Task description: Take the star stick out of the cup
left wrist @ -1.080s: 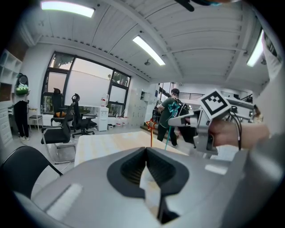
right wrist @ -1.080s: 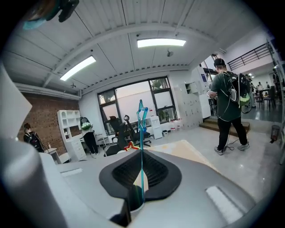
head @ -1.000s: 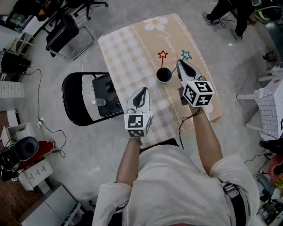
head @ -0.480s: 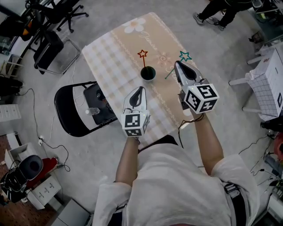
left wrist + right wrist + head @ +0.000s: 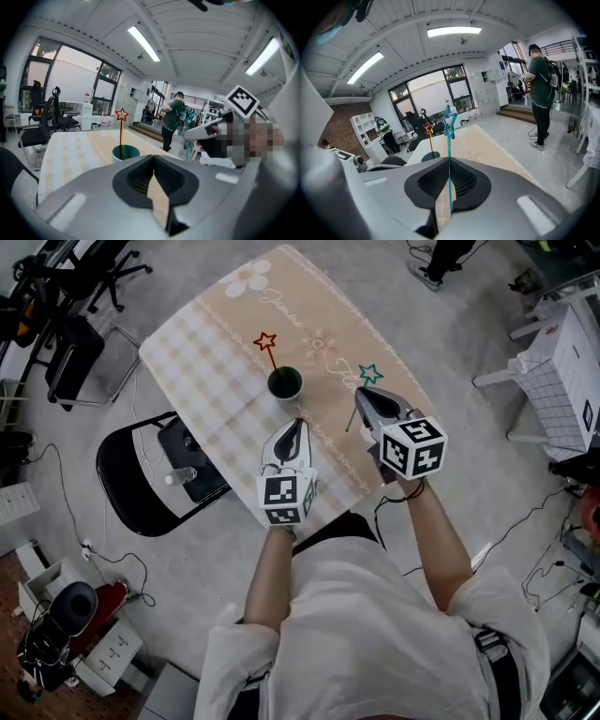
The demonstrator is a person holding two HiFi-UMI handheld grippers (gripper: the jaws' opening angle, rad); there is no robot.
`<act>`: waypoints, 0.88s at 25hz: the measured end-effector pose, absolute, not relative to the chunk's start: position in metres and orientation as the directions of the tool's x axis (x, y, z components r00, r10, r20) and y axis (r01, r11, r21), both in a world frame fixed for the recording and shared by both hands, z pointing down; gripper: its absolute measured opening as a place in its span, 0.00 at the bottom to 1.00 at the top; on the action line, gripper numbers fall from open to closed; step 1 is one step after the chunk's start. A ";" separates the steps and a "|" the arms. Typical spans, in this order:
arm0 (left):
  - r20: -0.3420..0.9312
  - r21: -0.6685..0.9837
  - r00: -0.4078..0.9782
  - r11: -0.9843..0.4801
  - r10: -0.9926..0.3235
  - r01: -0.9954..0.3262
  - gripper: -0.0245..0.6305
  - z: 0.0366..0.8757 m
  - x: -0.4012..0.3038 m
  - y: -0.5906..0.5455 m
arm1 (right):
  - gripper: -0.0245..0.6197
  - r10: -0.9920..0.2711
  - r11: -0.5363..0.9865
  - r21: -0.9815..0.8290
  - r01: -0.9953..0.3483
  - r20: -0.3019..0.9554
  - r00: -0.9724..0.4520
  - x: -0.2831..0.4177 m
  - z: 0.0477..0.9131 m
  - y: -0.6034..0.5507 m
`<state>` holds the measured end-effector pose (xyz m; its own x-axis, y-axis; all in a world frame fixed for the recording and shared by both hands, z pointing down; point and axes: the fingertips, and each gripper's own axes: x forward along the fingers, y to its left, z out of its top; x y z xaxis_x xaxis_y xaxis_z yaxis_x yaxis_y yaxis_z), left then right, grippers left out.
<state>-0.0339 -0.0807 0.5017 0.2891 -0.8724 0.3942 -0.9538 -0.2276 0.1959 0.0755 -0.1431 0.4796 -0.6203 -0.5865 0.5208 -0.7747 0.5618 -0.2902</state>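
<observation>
- The checked table (image 5: 202, 362) is seen across the upper middle of the head view, with a black folding chair (image 5: 127, 479) at its left edge.
- The right gripper (image 5: 360, 394), right of centre, is clamped on the teal star stick (image 5: 371, 374), which is held clear of the cup (upright between the jaws in the right gripper view).
- The left gripper (image 5: 296, 425), at centre, is pressed closed on nothing.
- The dark cup (image 5: 285, 383) is set on the table above the left gripper.
- The red star stick (image 5: 266, 341) is stood in the cup.
</observation>
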 end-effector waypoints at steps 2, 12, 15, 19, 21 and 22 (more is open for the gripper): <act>0.409 0.199 0.296 -0.232 -0.863 -0.952 0.04 0.508 -0.028 -0.081 | 0.05 -0.561 0.552 -0.324 -0.769 0.538 -0.629 0.076 0.494 -0.139; 0.471 0.176 0.289 -0.232 -0.833 -0.957 0.04 0.532 -0.015 -0.083 | 0.05 -0.499 0.520 -0.362 -0.774 0.606 -0.619 0.084 0.556 -0.141; 0.486 0.172 0.281 -0.225 -0.827 -0.959 0.04 0.539 -0.012 -0.087 | 0.05 -0.497 0.512 -0.365 -0.778 0.613 -0.615 0.085 0.568 -0.147; 0.503 0.170 0.275 -0.219 -0.819 -0.961 0.04 0.547 -0.007 -0.094 | 0.06 -0.487 0.505 -0.351 -0.789 0.639 -0.596 0.088 0.589 -0.154; 0.512 0.169 0.273 -0.216 -0.815 -0.962 0.04 0.552 -0.004 -0.096 | 0.05 -0.481 0.493 -0.352 -0.796 0.651 -0.586 0.090 0.600 -0.157; 0.517 0.169 0.272 -0.214 -0.812 -0.962 0.04 0.554 -0.004 -0.097 | 0.05 -0.479 0.486 -0.354 -0.799 0.657 -0.583 0.092 0.605 -0.158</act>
